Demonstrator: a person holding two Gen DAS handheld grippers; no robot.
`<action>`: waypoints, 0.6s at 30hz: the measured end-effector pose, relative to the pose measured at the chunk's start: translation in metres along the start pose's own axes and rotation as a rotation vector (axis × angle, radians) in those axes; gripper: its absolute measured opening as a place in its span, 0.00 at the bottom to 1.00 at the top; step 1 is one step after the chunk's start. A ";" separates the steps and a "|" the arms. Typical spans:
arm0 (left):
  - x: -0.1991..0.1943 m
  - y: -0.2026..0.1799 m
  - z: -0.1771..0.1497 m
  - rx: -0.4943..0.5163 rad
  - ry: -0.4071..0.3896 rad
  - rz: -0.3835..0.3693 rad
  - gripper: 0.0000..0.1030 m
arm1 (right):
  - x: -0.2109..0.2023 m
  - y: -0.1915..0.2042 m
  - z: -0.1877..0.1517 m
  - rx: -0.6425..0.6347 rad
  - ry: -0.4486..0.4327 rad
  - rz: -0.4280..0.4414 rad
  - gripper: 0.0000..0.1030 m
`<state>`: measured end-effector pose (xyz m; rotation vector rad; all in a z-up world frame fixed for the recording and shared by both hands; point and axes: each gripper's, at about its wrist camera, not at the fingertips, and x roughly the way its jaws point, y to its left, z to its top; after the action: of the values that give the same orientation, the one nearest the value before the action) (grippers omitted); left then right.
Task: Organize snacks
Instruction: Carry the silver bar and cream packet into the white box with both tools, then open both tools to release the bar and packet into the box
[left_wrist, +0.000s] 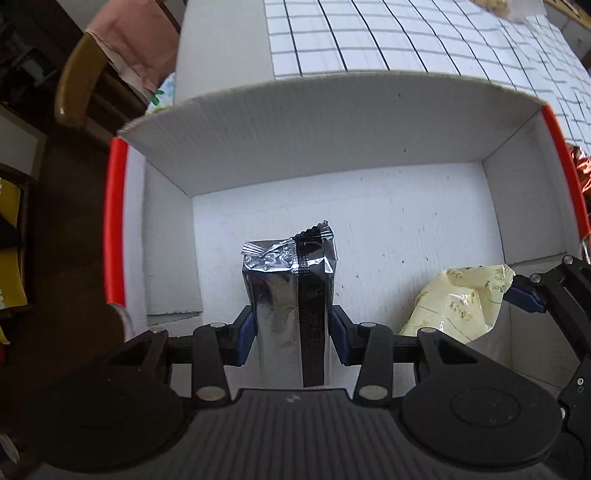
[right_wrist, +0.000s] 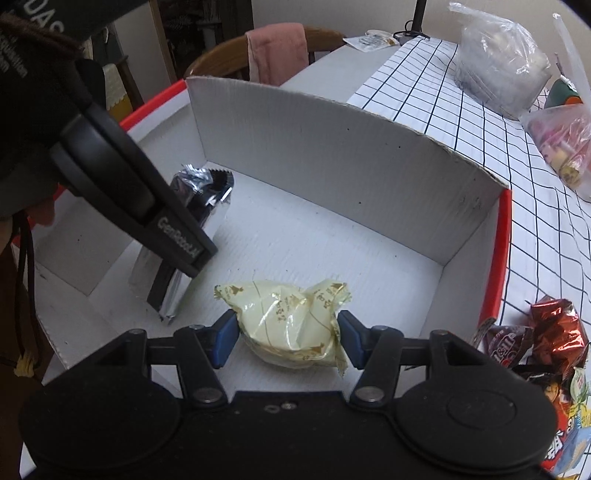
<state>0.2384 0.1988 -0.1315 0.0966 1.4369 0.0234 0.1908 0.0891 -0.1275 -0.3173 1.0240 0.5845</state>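
White grid-patterned cloth (right_wrist: 461, 107) is spread over the counter, and on it a white cardboard box (right_wrist: 332, 147) with red edges is set, its tall back wall raised. At far left, beyond the box, a wooden chair (right_wrist: 218, 59) draped with a pink towel (right_wrist: 277, 51) is seen. Inside the box, toward its left, a silver foil snack packet (left_wrist: 291, 295) with a black seam is gripped between the blue pads of the left gripper (left_wrist: 293, 332), whose jaws are closed on its sides; the packet is held lengthwise along the jaws, and whether its far end touches the box floor cannot be told. Just to its right, a pale yellow wrapped snack (right_wrist: 291, 328) is pinched by the right gripper (right_wrist: 288, 339), jaws pressed against both sides, low over the box floor. Outside the box at right, a pile of red and brown snack wrappers (right_wrist: 546, 339) is lying on the cloth, and clear plastic bags (right_wrist: 502, 55) are resting farther back.
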 end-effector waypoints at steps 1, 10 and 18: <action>0.001 0.000 0.000 0.001 0.005 -0.002 0.41 | 0.000 0.000 0.000 0.002 0.007 0.001 0.56; 0.000 0.007 0.006 -0.019 -0.004 -0.046 0.49 | -0.006 0.001 0.002 0.019 -0.006 -0.005 0.63; -0.021 0.014 -0.009 -0.043 -0.089 -0.099 0.57 | -0.037 -0.001 -0.001 0.058 -0.090 0.027 0.78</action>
<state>0.2271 0.2121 -0.1107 -0.0085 1.3495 -0.0310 0.1758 0.0765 -0.0956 -0.2248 0.9582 0.5869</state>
